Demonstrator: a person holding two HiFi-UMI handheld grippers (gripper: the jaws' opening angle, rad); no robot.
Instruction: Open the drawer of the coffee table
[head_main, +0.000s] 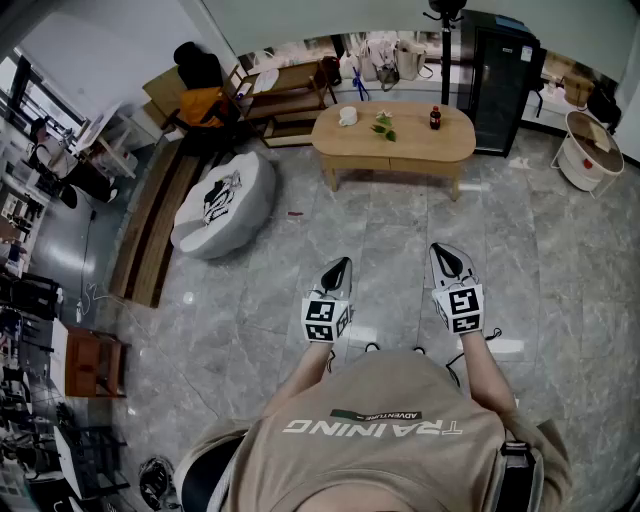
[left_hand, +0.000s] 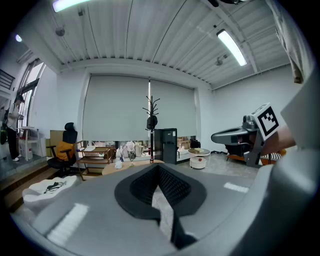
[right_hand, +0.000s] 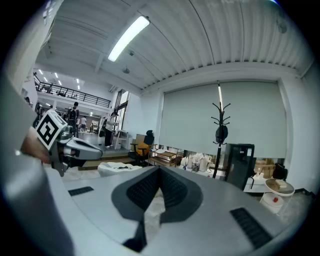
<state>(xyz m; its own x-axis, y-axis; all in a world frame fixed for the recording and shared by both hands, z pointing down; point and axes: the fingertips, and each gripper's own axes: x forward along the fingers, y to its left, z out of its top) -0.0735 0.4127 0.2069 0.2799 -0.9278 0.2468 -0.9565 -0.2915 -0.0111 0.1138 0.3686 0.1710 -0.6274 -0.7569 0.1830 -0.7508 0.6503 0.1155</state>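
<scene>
The oval wooden coffee table (head_main: 393, 135) stands across the room, far ahead of both grippers. Its drawer fronts (head_main: 388, 162) sit flush under the top, closed. A white cup (head_main: 347, 116), a small green plant (head_main: 384, 124) and a dark bottle (head_main: 435, 118) rest on the top. My left gripper (head_main: 343, 263) and right gripper (head_main: 441, 250) are held side by side over the grey tile floor, well short of the table. Both are shut with nothing between the jaws. In the left gripper view the table top (left_hand: 118, 168) peeks just over the shut jaws.
A white beanbag (head_main: 225, 205) lies left of the table, beside a low wooden platform (head_main: 150, 220). Behind the table are a wooden shelf (head_main: 285, 100), an office chair (head_main: 200, 90) and a black cabinet (head_main: 505, 80). A round white side table (head_main: 590, 150) stands at the right.
</scene>
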